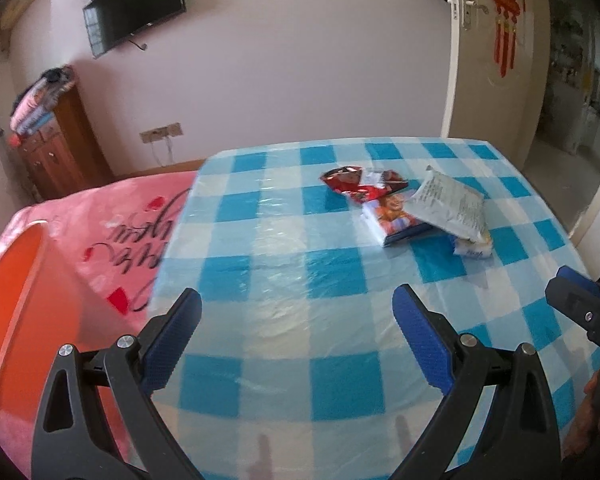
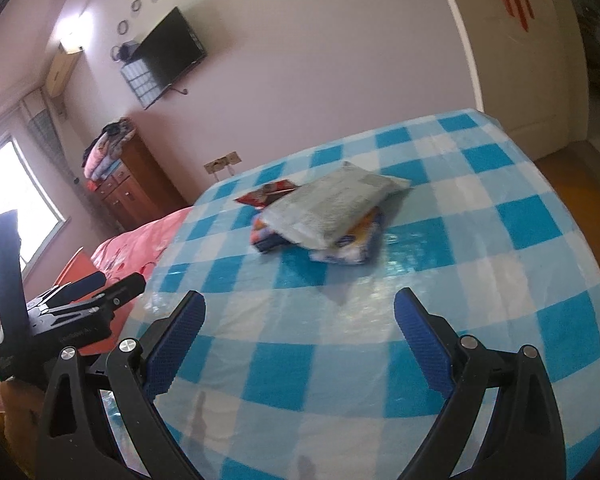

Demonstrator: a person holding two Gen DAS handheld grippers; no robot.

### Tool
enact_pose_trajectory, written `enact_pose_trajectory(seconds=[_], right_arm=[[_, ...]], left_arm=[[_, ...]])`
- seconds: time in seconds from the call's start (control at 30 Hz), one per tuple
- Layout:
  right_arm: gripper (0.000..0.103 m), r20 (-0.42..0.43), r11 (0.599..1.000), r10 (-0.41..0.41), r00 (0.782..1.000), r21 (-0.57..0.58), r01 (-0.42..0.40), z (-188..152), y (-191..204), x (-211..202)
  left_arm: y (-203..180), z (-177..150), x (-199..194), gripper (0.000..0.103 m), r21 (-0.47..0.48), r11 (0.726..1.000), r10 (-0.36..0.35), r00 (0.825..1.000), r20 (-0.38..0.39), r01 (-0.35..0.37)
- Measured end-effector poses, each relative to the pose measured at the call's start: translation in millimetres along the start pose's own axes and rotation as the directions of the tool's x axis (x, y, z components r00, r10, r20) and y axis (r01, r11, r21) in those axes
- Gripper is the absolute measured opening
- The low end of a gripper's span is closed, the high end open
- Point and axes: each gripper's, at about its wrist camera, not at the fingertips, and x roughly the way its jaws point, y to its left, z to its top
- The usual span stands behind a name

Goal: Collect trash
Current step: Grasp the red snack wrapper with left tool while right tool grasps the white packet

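on the blue-and-white checked tablecloth (image 1: 284, 240) a small heap of trash sits toward the far right of the table. uppermost is a grey-white printed pouch (image 1: 448, 204), flat and crinkled, lying tilted across the others. under its left edge is a cartoon-printed packet (image 1: 396, 216) with an orange figure and a dark blue border, and just beyond that a red snack wrapper (image 1: 350, 182), torn and folded open. a small white-and-blue packet (image 1: 474, 248) pokes out from under the pouch on the near side. the left gripper (image 1: 298, 300) hangs over the near part of the table with its blue-padded fingers spread wide, holding nothing, well short of the heap. the right gripper (image 2: 300, 302) is likewise wide apart and empty, nearer the pile. off the table's left edge lie a pink blanket (image 1: 112, 232) and an orange bin (image 1: 16, 300).
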Motion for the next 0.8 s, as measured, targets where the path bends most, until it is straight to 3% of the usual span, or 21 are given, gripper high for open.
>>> enact_pose_trajectory(seconds=[0.3,0.43,0.57,0.8], right_arm=[[0.094,-0.046,0.989,0.0,0.999,0.146,0.006,33,-54,11],[0.094,-0.075,0.971,0.073,0.994,0.234,-0.053,50,-69,23],[0.094,-0.097,0.962,0.097,0.991,0.263,-0.069,64,-75,40],[0.094,-0.152,0.948,0.155,0.976,0.302,-0.104,74,-81,78]], left_arm=[[1,39,63,0.097,-0.106,0.972,-0.213,0.977,-0.015,0.21],[1,65,97,0.097,-0.164,0.946,-0.287,0.957,-0.028,0.279],[1,88,134,0.096,-0.232,0.919,-0.341,0.938,-0.06,0.319],[-4,107,187,0.096,-0.347,0.882,-0.377,0.919,-0.115,0.319]])
